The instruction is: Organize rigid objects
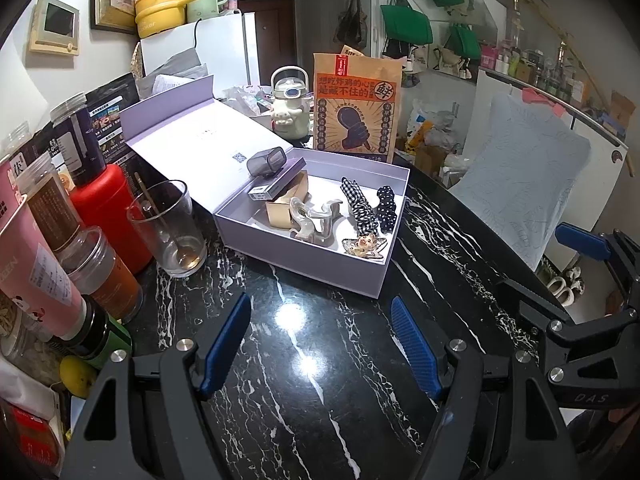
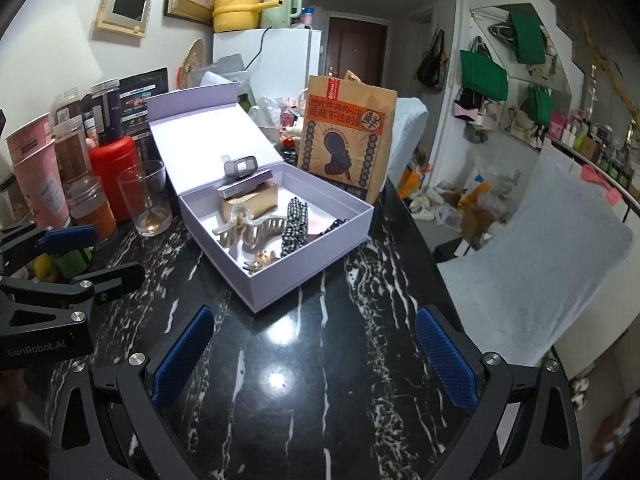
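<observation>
The brown paper bag (image 1: 356, 106) behind the box carries an orange panel with "想吃炸鸡的心是藏不住的" in dark characters, and beside it a white circle with the character "鲜". The same lines can be read on the bag in the right wrist view (image 2: 347, 136).

The right gripper (image 1: 588, 264), seen from the left wrist camera, has "DAS" on its black frame. The left gripper (image 2: 80, 258), seen from the right wrist camera, has "GenRobot.AI" in pale letters on its body.

The pink tube (image 1: 38, 264) shows the letters "EEN", the rest cut off. A small square code sits inside the box lid (image 1: 200, 132), too small to read.
</observation>
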Demonstrator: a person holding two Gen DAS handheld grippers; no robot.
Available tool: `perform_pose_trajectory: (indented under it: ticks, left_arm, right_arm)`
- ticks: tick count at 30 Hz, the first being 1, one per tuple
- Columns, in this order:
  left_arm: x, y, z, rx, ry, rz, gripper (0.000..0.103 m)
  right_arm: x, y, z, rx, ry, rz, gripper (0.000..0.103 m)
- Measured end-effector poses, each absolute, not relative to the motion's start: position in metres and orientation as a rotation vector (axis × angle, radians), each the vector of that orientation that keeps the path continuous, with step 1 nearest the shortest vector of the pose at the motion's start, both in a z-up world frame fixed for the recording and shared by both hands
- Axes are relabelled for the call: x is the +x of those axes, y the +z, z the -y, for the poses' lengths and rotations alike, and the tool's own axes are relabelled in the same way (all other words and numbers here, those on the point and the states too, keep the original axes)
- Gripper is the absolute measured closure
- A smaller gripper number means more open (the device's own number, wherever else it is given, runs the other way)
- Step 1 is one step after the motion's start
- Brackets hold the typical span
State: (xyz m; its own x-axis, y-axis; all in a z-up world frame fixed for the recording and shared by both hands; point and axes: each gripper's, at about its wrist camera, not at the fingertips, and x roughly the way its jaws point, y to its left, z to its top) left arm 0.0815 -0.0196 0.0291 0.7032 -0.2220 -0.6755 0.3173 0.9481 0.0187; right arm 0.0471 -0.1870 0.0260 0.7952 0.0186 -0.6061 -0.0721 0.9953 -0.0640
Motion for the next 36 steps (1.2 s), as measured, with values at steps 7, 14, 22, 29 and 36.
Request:
perform_pose_trajectory:
  ticks: [7, 14, 22, 29, 36]
  left_arm:
    - [0.078, 0.028, 0.023, 0.142, -0.313, -0.73, 0.03]
    - [0.079, 0.025, 0.025, 0.142, -0.318, -0.743, 0.03]
    - [0.082, 0.019, 0.024, 0.132, -0.309, -0.754, 0.03]
    - [0.082, 0.016, 0.028, 0.143, -0.317, -0.754, 0.03]
    - [0.084, 0.012, 0.028, 0.139, -0.315, -0.766, 0.03]
  right_arm:
    - [0.046, 0.028, 0.188, -0.088, 0.041, -0.649, 0.001]
    - [0.044, 0.028, 0.189, -0.097, 0.034, -0.649, 0.001]
    - [0.044, 0.026, 0.192, -0.096, 0.031, -0.651, 0.001]
    - [0.046, 0.02, 0.195, -0.095, 0.029, -0.666, 0.001]
    - [0.049, 0.019, 0.195, -0.093, 0.027, -0.67, 0.001]
